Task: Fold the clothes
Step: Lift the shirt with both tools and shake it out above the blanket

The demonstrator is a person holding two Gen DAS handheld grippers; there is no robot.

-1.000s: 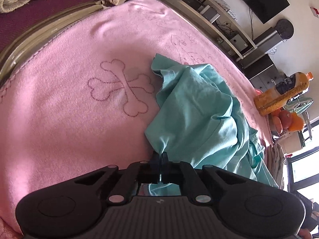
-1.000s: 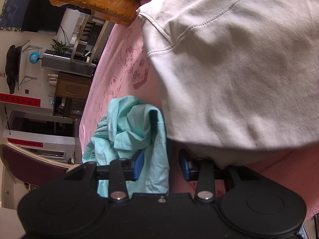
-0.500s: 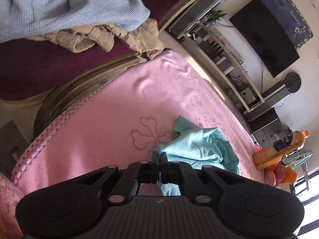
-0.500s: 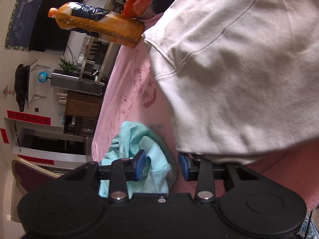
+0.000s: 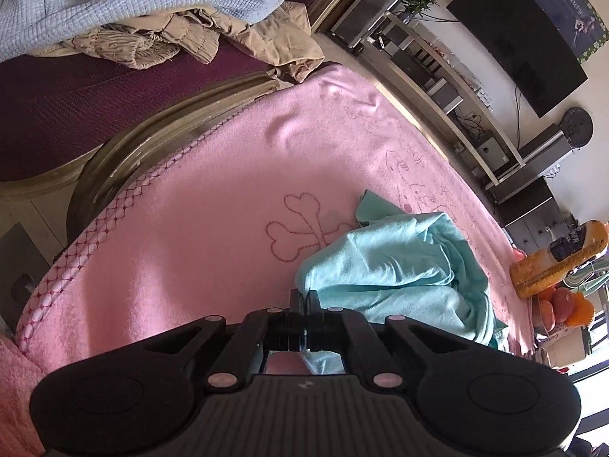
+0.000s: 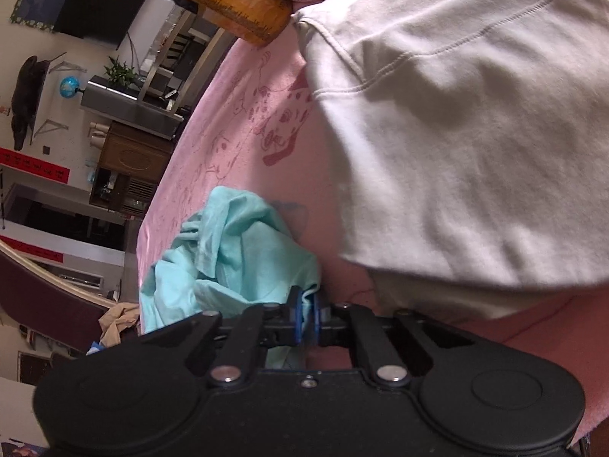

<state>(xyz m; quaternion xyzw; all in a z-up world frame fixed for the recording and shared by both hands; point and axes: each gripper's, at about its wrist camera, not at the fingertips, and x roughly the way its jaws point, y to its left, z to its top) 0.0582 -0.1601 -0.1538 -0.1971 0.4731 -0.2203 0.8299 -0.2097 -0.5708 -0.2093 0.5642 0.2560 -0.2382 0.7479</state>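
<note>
The teal garment (image 5: 399, 278) lies crumpled on the pink blanket (image 5: 198, 236), just beside a stitched bone pattern (image 5: 304, 228). The left gripper (image 5: 303, 299) has its two fingers pressed together on the near edge of this garment. The right gripper (image 6: 306, 306), with blue pads, is also closed on an edge of the teal garment (image 6: 236, 255), on its other side. A folded off-white garment (image 6: 456, 133) rests on the same blanket, close to the right gripper. At the far end of the blanket lies an orange drink bottle (image 5: 555, 259), and next to it there is a container of orange and red fruit (image 5: 563, 304); its form I cannot tell. A grey-blue knit (image 5: 125, 0) and beige clothes (image 5: 182, 38) lie heaped on the dark red seat (image 5: 76, 114).
</note>
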